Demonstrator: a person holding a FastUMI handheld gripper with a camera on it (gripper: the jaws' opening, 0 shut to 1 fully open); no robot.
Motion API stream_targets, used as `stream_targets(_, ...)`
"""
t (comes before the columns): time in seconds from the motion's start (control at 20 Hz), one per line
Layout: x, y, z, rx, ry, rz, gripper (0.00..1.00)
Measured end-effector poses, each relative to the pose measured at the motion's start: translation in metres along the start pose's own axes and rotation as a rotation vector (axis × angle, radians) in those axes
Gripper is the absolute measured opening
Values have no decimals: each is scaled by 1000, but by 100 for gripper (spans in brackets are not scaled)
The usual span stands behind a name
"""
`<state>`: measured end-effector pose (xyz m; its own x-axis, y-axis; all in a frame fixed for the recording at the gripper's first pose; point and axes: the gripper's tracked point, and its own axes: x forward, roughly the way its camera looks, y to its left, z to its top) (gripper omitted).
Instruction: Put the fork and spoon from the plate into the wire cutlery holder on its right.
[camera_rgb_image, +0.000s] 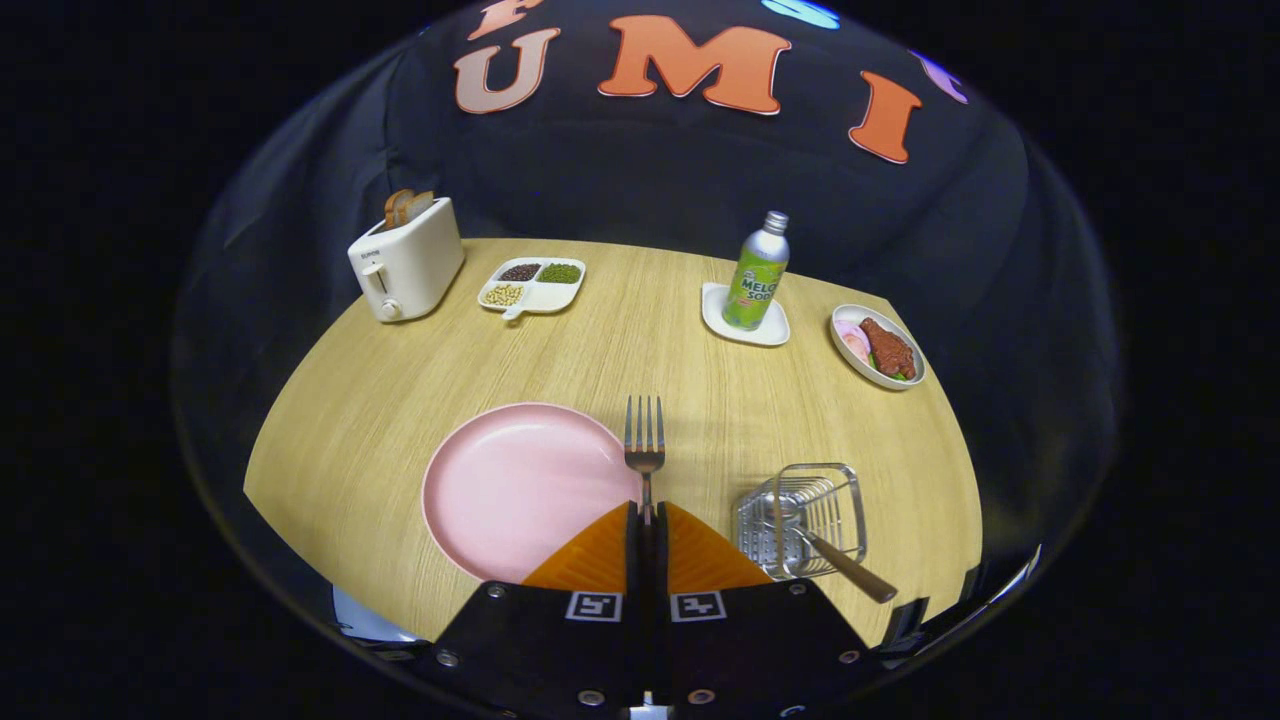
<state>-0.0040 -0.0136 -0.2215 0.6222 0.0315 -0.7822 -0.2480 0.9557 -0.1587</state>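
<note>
Both gripper (647, 522) fingers clamp the fork (645, 440), tines pointing ahead.

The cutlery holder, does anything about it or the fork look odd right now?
Nothing is spilled or broken. The cutlery holder stands upright with a brown-handled utensil leaning out over its rim. The fork is clamped in the gripper, tines forward, beside the bare pink plate.

toaster (407, 268), divided snack tray (533, 284), soda bottle (757, 273) on coaster (745, 322), meat dish (878, 347)
</note>
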Motion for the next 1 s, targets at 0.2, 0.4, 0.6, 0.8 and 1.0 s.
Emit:
stream_targets(0.2, -13, -39, -6, 16, 79, -9, 3)
stream_targets(0.4, -22, -77, -15, -1, 159, -36, 3)
stream_targets(0.6, -29, -96, -24, -54, 247, -22, 3)
stream_targets(0.8, -34, -107, -31, -133, 338, -1, 3)
stream_targets(1.0, -24, -113, -34, -202, 417, 14, 3)
